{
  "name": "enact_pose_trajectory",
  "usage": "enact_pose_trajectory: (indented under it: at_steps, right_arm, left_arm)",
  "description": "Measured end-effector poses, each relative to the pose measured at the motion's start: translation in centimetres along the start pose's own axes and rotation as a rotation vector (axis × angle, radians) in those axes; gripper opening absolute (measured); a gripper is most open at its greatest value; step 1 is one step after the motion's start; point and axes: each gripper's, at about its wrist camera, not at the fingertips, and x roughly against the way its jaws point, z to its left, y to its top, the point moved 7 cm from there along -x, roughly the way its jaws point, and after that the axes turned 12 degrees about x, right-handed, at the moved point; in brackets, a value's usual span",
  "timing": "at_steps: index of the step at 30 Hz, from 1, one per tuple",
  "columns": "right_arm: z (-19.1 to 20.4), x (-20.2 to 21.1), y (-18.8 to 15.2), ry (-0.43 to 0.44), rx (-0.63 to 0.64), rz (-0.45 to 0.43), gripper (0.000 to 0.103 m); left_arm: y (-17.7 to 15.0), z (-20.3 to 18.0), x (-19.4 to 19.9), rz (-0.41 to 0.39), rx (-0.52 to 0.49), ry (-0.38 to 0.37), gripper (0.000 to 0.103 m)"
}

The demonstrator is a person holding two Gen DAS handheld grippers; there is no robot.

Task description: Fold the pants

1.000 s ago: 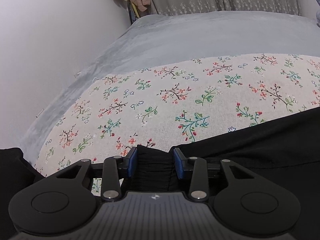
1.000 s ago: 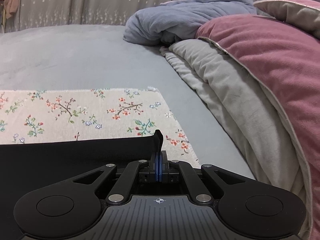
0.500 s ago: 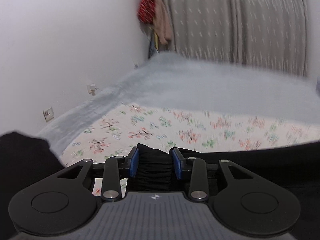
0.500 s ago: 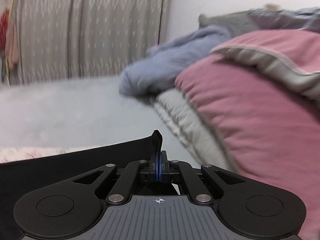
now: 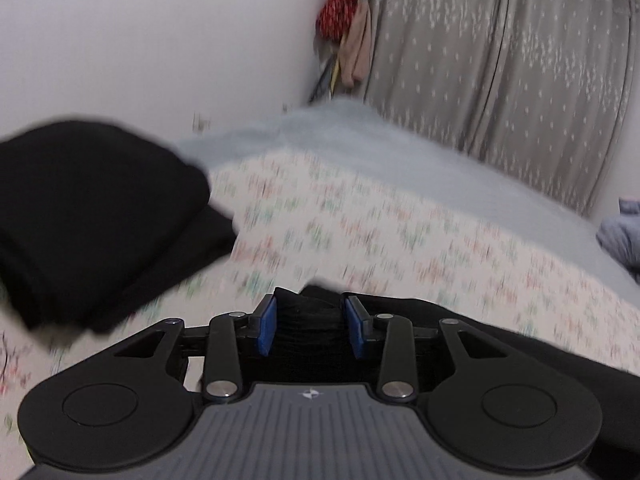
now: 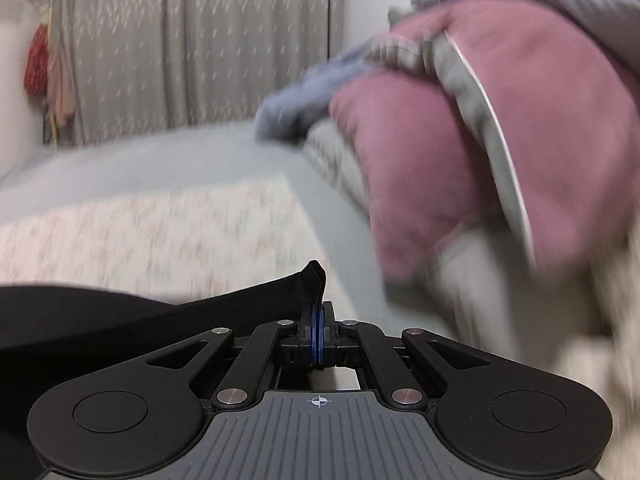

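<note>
The left hand-held gripper [image 5: 311,322] clamps a thick, ribbed bunch of the black pants [image 5: 308,320]. The right hand-held gripper [image 6: 317,340] pinches a thin corner of the same matte cloth tight between its pads, the pants held above the floral sheet [image 5: 360,224] on the bed [image 5: 380,148].

1. Left hand-held gripper [image 5: 311,326]: blue pads clamped on a thick bunched fold of black pants [image 5: 500,336], which trail off to the right edge.
2. Black cloth [image 5: 92,216]: a dark mass at left, blurred; whether it belongs to the same garment cannot be told.
3. Floral sheet [image 5: 360,232]: pale, small flower print, beneath the pants, motion-blurred.
4. Bed [image 5: 420,160]: grey cover beyond the sheet.
5. Curtain [image 5: 500,72]: grey, pale speckles, behind the bed.
6. Red item [image 5: 338,12] and beige garment [image 5: 358,46]: hanging in the corner by the white wall [image 5: 160,40].
</note>
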Motion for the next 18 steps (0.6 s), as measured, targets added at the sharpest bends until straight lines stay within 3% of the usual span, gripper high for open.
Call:
enact_pose_trajectory:
  at_steps: [3,5,8,11,13,14,16,18]
  right_arm:
    - [0.2,0.8,-3.9,0.045,0.014,0.102,0.0]
    - [0.5,1.0,-5.7,0.05,0.024,0.155,0.0]
    - [0.3,2.0,-6.8,0.058,-0.015,0.171,0.001]
    - [-0.3,3.2,-7.1,0.022,-0.095,0.194,0.017]
    - [-1.1,4.0,-7.8,-0.016,-0.153,0.224,0.046]
    - [-1.5,4.5,-8.1,-0.04,-0.187,0.231,0.053]
    - [-2.2,5.8,-8.8,-0.044,-0.254,0.217,0.055]
    - [-1.9,7.0,-9.0,-0.006,-0.304,0.19,0.056]
  left_arm:
    - [-1.3,1.6,0.1,0.093,0.03,-0.005,0.053]
    - [-1.6,2.5,1.4,0.104,0.053,-0.016,0.061]
    - [-1.6,4.5,3.6,0.116,0.122,-0.027,0.081]
    - [-1.1,7.2,4.8,0.13,0.247,-0.003,0.085]
    - [-0.8,9.5,5.9,0.14,0.424,-0.029,0.085]
    - [-0.7,10.4,6.4,0.142,0.515,-0.049,0.084]
    - [-0.4,10.7,7.6,0.128,0.602,-0.102,0.084]
    - [-0.2,8.5,7.8,0.152,0.561,-0.14,0.085]
